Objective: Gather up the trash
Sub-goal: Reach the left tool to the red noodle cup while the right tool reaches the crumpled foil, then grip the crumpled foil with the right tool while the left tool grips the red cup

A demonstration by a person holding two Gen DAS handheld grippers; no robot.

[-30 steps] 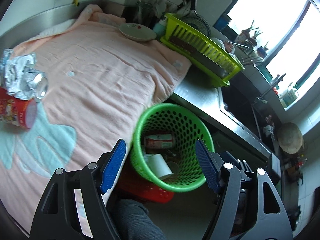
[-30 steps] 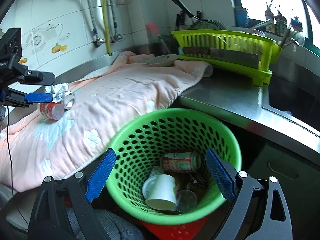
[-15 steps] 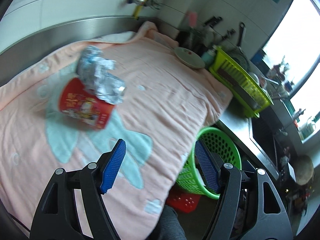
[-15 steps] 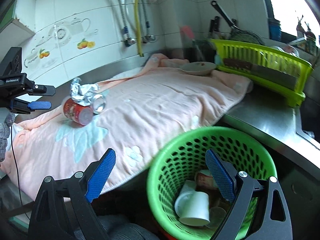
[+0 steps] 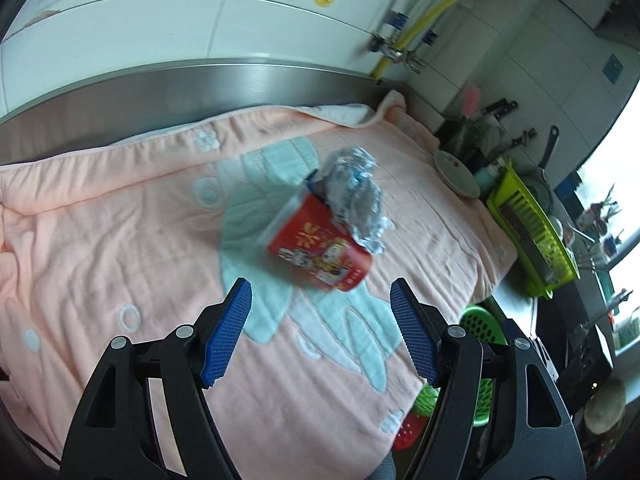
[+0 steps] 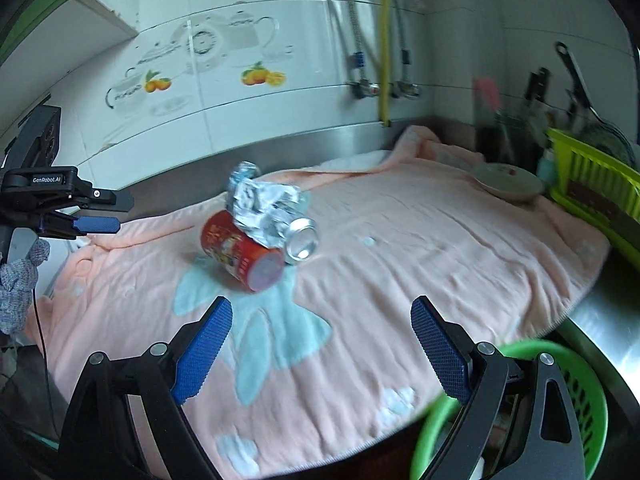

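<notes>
A red paper cup (image 5: 320, 249) (image 6: 240, 254) lies on its side on the pink towel (image 5: 120, 240) (image 6: 420, 260). Crumpled silver foil (image 5: 354, 192) (image 6: 266, 208) rests on it, with a silver can (image 6: 302, 240) beside it. My left gripper (image 5: 320, 336) is open and empty, just short of the cup; it also shows at the left edge of the right wrist view (image 6: 96, 224). My right gripper (image 6: 320, 354) is open and empty, above the towel's near edge. The green trash basket (image 5: 478, 320) (image 6: 580, 380) stands below the counter edge on the right.
A plate (image 5: 456, 174) (image 6: 506, 182) sits on the towel's far end. A yellow-green dish rack (image 5: 532, 232) (image 6: 592, 184) stands on the steel counter beyond. Tiled wall with pipes (image 6: 384, 60) runs behind. A red item (image 5: 408, 428) lies under the basket.
Both grippers have swung left from the green basket toward the towel. The red cup and foil are now centred ahead of both; the basket has slid to the lower right.
</notes>
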